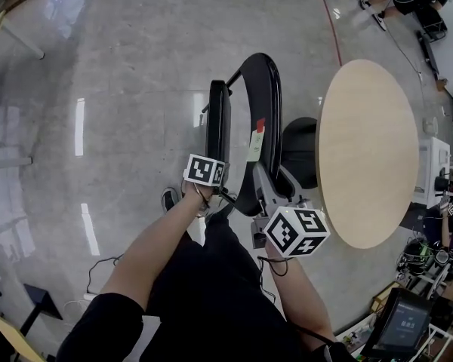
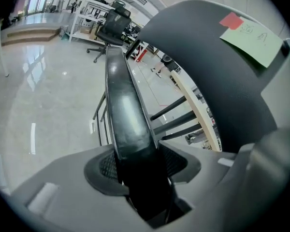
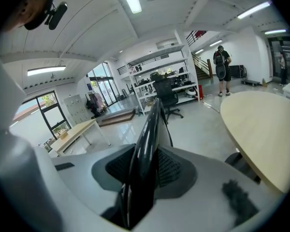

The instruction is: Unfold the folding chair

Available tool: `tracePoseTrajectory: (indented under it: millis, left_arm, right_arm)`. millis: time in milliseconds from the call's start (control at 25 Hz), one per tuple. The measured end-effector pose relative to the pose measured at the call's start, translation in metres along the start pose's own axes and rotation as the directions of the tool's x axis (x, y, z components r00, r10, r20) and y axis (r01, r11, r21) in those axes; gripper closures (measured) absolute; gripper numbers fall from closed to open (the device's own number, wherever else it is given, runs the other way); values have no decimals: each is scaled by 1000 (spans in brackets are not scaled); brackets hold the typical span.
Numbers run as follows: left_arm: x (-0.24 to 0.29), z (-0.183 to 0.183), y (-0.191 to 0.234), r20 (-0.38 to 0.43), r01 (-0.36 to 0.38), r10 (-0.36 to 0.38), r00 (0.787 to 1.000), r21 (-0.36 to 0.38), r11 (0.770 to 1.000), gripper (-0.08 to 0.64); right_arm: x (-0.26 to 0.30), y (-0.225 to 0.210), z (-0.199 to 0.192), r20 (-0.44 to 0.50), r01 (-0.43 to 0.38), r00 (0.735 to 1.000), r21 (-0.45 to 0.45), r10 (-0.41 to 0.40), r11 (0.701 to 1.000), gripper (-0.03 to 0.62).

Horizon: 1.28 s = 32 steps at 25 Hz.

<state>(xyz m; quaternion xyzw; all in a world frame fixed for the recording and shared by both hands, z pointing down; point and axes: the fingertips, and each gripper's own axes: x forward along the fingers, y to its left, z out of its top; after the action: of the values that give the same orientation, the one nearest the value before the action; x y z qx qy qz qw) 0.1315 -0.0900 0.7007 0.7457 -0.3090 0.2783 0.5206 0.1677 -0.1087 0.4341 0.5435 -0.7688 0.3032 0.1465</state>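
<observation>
1. The chair [image 1: 275, 127] is standing on the floor [image 1: 121, 89] directly before the person, just left of a round table [image 1: 366, 149]. It is sitting nearly folded.
2. Its seat [image 1: 218, 123] is showing edge-on in the head view, with its long axis running away from the person. The arched back [image 1: 261, 57] is lying alongside it on the right, with a narrow gap between them.
3. The left gripper [image 2: 140, 164] is holding the seat's near end. Its fingers [image 2: 104, 168] are pressing on both faces, and the panel is filling the gap and pointing straight out along them.
4. The right gripper [image 3: 142, 170] is clamping the back's thin edge, which is standing between its fingers [image 3: 171, 170] and running away from them.
5. A green note [image 2: 253, 45] and a red tag [image 2: 231, 21] are sticking to the back.
</observation>
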Motion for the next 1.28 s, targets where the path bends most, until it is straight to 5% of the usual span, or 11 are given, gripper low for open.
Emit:
tracePoseTrajectory:
  millis: [600, 960, 1280]
  left_arm:
    - [-57, -37, 118, -20, 56, -60, 998, -154, 987, 354]
    - [-30, -40, 104, -22, 51, -57, 998, -213, 976, 354]
    - [-35, -46, 134, -23, 66, -74, 997, -234, 970, 353]
  right_arm:
    - [28, 53, -25, -39, 33, 999, -2, -33, 999, 468]
    - [-6, -36, -18, 7, -17, 1000, 66, 17, 998, 468]
    - [4, -62, -30, 18, -68, 998, 127, 66, 990, 468]
